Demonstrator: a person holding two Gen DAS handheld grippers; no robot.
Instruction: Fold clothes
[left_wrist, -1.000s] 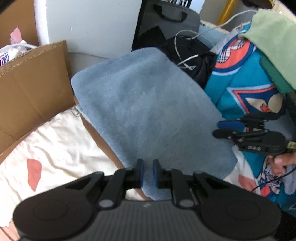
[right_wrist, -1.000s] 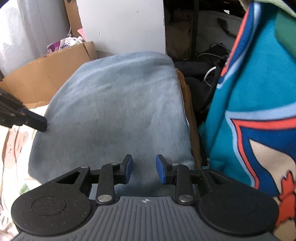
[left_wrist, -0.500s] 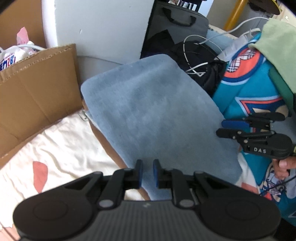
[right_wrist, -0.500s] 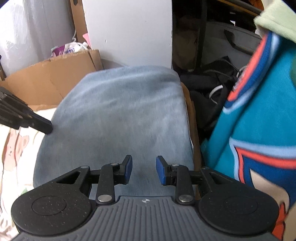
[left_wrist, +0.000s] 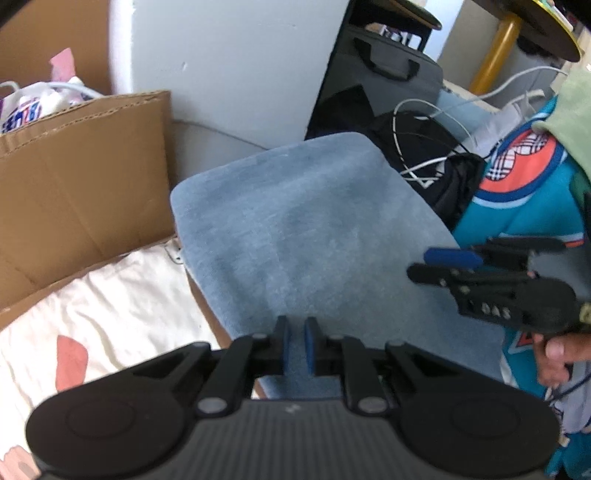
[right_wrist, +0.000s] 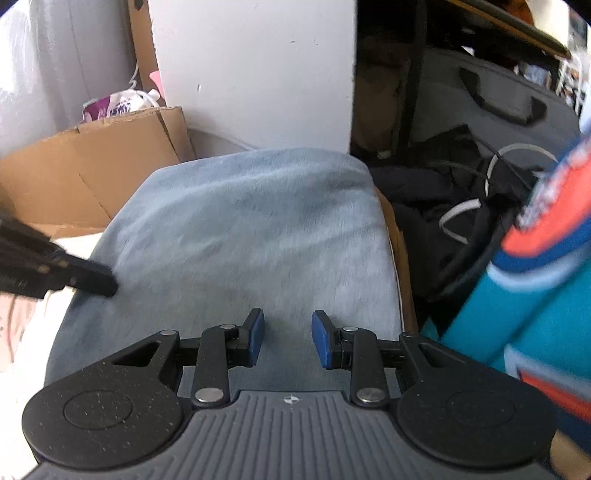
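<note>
The folded, fuzzy pale-blue cloth has slid toward twelve o'clock as both grippers withdraw, the left gripper nearly together on nothing, the right gripper apart and empty (this fold looks finished).

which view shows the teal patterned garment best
The left wrist view. There the teal patterned garment shows its orange, white and plaid print, with the right hand-held gripper in front of its lower part. In the right wrist view it is a blurred strip cut off at the right edge.
</note>
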